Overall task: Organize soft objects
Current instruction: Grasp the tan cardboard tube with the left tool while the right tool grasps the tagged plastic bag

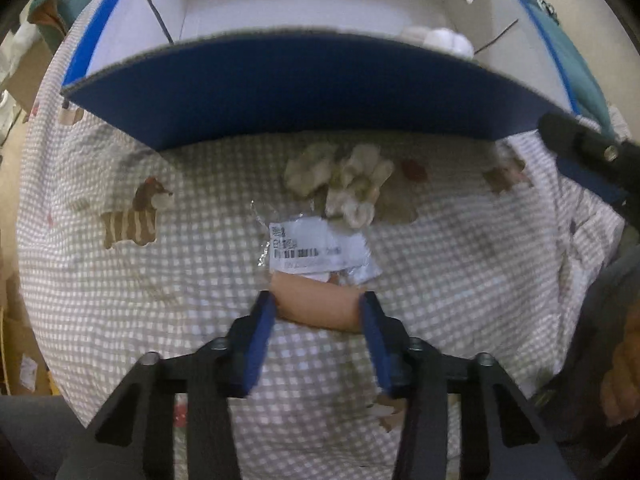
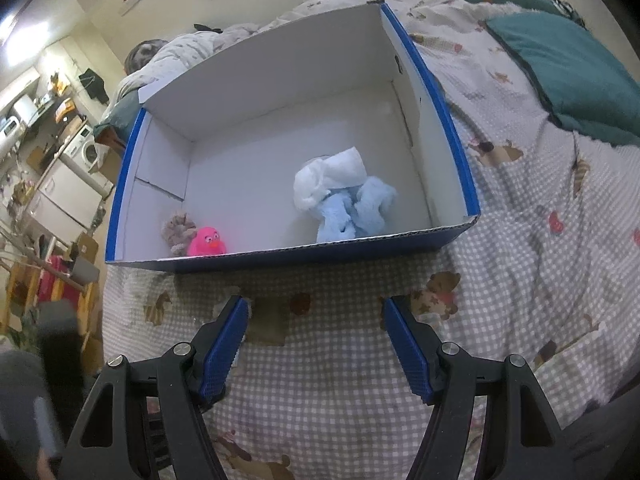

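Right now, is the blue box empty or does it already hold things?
Not empty. Inside the blue box lie a pink duck, a beige plush and a blue-and-white plush.

Motion blur softens the cream fluffy toy point(image 1: 348, 184) just in front of the blue-walled white cardboard box point(image 1: 304, 92), whose near wall hides most of its floor. The barcode label point(image 1: 312, 250) nearer the camera is unreadable.

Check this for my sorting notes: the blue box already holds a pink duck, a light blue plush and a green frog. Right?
Not quite. The right wrist view shows the blue box holding the pink duck, the light blue plush and a beige knitted toy beside the duck; no green frog.
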A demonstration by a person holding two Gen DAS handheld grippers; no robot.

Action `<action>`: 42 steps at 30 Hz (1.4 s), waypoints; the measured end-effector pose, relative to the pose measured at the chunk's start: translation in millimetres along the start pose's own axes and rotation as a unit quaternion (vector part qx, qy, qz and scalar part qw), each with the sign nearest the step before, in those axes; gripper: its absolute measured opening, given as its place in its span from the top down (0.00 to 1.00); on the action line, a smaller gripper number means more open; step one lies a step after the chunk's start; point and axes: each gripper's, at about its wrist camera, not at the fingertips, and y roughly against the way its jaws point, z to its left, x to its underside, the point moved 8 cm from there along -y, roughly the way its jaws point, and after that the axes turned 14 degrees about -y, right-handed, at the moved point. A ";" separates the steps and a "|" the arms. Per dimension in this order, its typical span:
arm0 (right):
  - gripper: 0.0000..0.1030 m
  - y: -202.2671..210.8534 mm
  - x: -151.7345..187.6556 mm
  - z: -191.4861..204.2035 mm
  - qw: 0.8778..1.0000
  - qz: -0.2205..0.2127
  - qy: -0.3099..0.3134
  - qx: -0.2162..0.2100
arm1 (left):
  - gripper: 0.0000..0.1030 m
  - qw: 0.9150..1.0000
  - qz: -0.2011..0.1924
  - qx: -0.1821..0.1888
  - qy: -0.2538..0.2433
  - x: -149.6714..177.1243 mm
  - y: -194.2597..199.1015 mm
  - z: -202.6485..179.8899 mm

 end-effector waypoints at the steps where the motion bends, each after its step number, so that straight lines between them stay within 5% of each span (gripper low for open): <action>1: 0.28 -0.7 0.3 0.1 1.000 0.002 -0.002 -0.001 | 0.69 1.000 0.000 0.003 0.004 0.5 -0.5 0.7; 3: 0.28 -2.0 0.8 -0.1 1.000 0.005 -0.006 -0.003 | 0.91 1.000 -0.001 -0.007 0.011 2.0 2.0 6.8; 4: 0.28 -2.8 0.9 -0.4 1.000 0.008 -0.009 -0.004 | 0.91 1.000 -0.002 -0.004 0.016 2.8 3.6 9.0; 9: 0.28 -6.0 1.5 -1.9 1.000 0.016 -0.020 -0.007 | 0.92 0.999 -0.022 0.012 0.042 5.4 22.6 17.6; 19: 0.28 -27.9 33.5 20.3 0.995 0.096 0.004 -0.027 | 0.92 0.989 -0.080 -0.077 0.097 0.2 72.2 70.7; 25: 0.28 -60.3 70.9 53.8 0.990 0.136 0.043 -0.002 | 0.92 0.981 -0.092 -0.106 0.132 3.0 87.0 92.7; 37: 0.28 -107.3 95.0 83.3 0.989 0.134 0.045 0.037 | 0.92 0.978 -0.089 -0.089 0.166 9.3 87.7 105.2; 39: 0.52 -110.8 98.4 90.7 0.989 0.136 0.057 0.031 | 0.92 0.978 -0.087 -0.086 0.167 8.5 86.0 104.8; 42: 0.71 -111.3 103.7 96.5 0.988 0.139 0.070 0.024 | 0.92 0.978 -0.084 -0.082 0.171 7.5 84.2 104.7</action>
